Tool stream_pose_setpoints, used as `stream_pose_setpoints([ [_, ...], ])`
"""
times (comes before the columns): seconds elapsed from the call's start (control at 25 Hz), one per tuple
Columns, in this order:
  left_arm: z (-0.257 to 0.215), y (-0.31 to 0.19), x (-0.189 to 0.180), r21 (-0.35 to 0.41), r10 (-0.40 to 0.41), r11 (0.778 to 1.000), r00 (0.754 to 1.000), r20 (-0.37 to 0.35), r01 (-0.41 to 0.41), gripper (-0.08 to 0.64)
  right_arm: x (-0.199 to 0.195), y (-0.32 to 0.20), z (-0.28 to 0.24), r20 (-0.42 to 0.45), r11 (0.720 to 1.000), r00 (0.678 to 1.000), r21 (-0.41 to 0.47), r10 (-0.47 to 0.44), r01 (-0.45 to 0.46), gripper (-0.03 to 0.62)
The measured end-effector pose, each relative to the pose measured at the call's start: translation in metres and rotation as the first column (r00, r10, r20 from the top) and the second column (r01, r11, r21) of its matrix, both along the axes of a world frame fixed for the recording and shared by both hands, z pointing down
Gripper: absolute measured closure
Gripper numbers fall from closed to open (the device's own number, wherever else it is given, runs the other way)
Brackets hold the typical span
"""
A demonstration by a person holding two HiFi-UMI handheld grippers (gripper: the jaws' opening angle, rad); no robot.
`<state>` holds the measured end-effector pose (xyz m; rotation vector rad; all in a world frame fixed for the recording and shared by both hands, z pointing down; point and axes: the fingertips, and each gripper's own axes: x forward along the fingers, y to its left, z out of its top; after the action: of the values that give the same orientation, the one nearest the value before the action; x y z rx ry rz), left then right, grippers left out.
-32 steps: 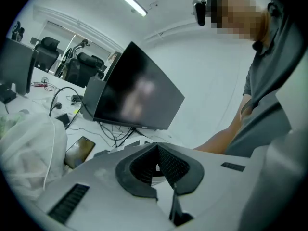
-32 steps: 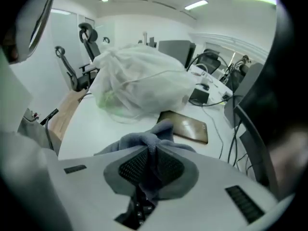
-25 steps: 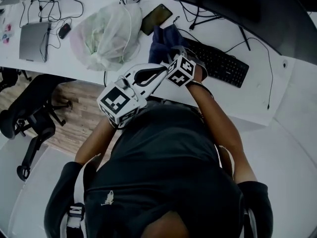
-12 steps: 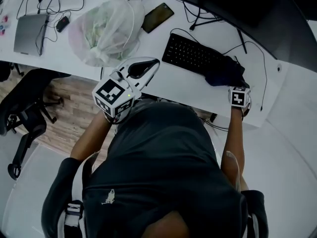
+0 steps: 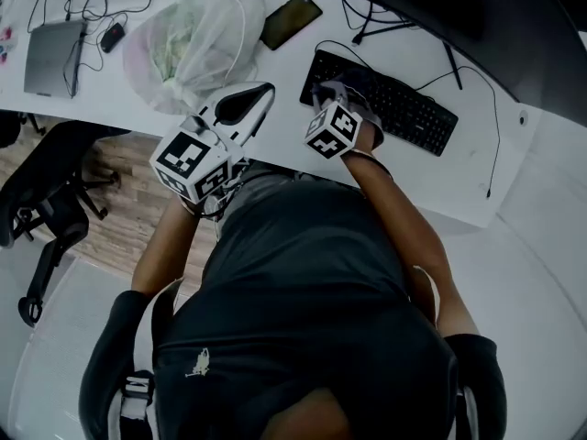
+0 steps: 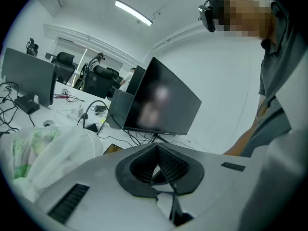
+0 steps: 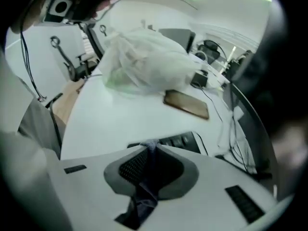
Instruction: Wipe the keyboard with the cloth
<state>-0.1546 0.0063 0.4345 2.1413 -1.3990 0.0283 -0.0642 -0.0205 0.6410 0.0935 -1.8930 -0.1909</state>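
Swept back from the right end of the black keyboard (image 5: 413, 113), the right gripper (image 7: 150, 147) sits over its left end, clamped on the cloth (image 7: 142, 198), a dark blue crumpled fold. The left gripper (image 5: 267, 91) hangs by the desk's (image 5: 275, 76) near edge, pinched together, empty.
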Motion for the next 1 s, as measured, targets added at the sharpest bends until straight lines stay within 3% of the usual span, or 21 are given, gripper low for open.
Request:
stream_pose_setpoints([
  [0.12,-0.003,0.0,-0.009,0.008,-0.027,1.0,1.0,0.013,0.027,0.558,-0.059,0.022,-0.017,0.092,0.986,0.983,-0.013,-0.162,0.164,0.548],
  [0.24,-0.003,0.006,-0.013,0.005,-0.051,0.999,0.999,0.011,0.051,0.558,-0.058,0.009,-0.022,0.09,0.983,0.979,0.012,-0.182,0.182,0.549],
  [0.4,0.002,0.011,-0.015,0.0,-0.075,0.997,0.997,-0.003,0.075,0.558,0.011,-0.022,-0.008,0.062,0.999,0.997,-0.013,-0.047,0.048,0.549],
  [0.48,0.002,0.011,-0.014,0.006,-0.081,0.997,0.997,-0.014,0.081,0.558,0.065,-0.041,-0.01,0.034,0.998,0.997,-0.01,0.065,-0.065,0.549],
  [0.56,0.004,0.01,-0.013,0.009,-0.082,0.997,0.996,-0.022,0.083,0.558,0.14,-0.059,-0.005,-0.069,0.983,0.98,0.016,0.186,-0.186,0.549],
  [0.64,0.006,0.008,-0.01,0.014,-0.076,0.997,0.997,-0.028,0.076,0.558,0.234,-0.074,0.006,-0.19,0.935,0.915,0.046,0.355,-0.353,0.549],
  [0.72,0.006,0.005,-0.005,0.019,-0.062,0.998,0.998,-0.032,0.063,0.558,0.325,-0.086,-0.001,-0.272,0.831,0.788,0.107,0.552,-0.546,0.549],
  [0.76,0.006,0.003,-0.001,0.02,-0.054,0.998,0.998,-0.034,0.054,0.558,0.359,-0.091,-0.013,-0.288,0.774,0.722,0.151,0.629,-0.614,0.549],
  [0.8,0.007,0.002,0.002,0.02,-0.045,0.999,0.998,-0.036,0.046,0.558,0.38,-0.096,-0.025,-0.278,0.73,0.678,0.183,0.681,-0.658,0.549],
  [0.84,0.007,0.002,0.005,0.019,-0.037,0.999,0.999,-0.037,0.038,0.558,0.386,-0.1,-0.034,-0.251,0.707,0.663,0.195,0.706,-0.68,0.549],
  [0.88,0.008,0.002,0.008,0.018,-0.029,0.999,0.999,-0.037,0.03,0.558,0.381,-0.104,-0.038,-0.219,0.707,0.672,0.192,0.707,-0.681,0.549],
  [0.92,0.008,0.001,0.01,0.016,-0.022,1.0,0.999,-0.035,0.022,0.558,0.368,-0.108,-0.038,-0.193,0.724,0.698,0.182,0.689,-0.665,0.549],
  [1.0,0.008,0.0,0.017,0.014,-0.004,1.0,1.0,-0.03,0.005,0.558,0.327,-0.114,-0.023,-0.158,0.781,0.766,0.157,0.623,-0.604,0.549],
])
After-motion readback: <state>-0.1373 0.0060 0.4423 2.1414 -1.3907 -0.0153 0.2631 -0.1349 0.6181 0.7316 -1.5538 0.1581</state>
